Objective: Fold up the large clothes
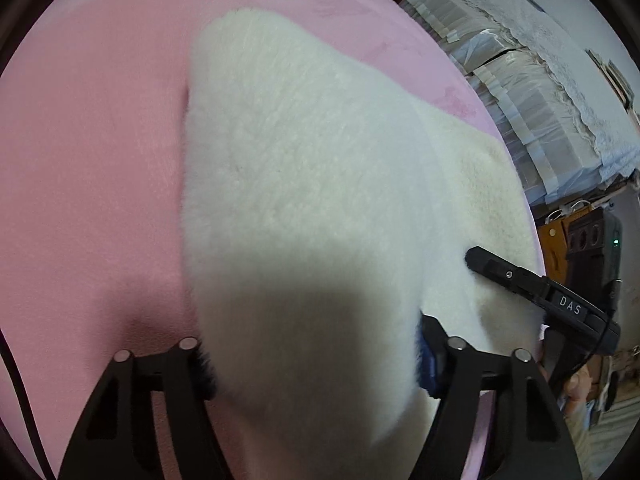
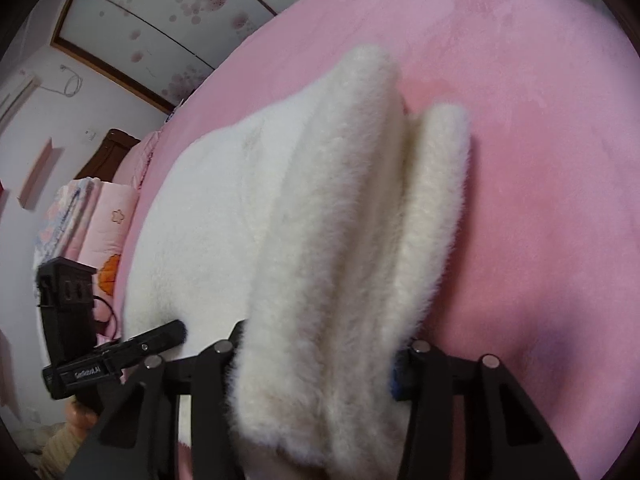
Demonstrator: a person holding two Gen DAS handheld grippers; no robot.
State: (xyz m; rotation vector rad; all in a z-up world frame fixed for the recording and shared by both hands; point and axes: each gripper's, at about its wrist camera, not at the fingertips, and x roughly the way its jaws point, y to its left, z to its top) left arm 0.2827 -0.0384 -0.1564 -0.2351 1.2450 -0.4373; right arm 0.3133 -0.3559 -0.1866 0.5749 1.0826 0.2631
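Both grippers, left (image 1: 316, 364) & right (image 2: 316, 368), clamp fingers on white fluffy coat (image 1: 304, 184) over pink bed (image 1: 88, 152). Boxes (image 1: 532, 92) far right, pillows (image 2: 100, 216) left.

White fluffy garment (image 1: 304, 184), folded lengthwise, lying on pink bedspread (image 1: 92, 152)

The fluffy garment (image 1: 304, 184) is cream-white. The bed cover (image 1: 92, 152) beneath it is plain pink. Both grippers are black, with blue pads (image 1: 427, 356). The wardrobe doors (image 2: 160, 12) are pale with pink blossom prints, framed in brown.
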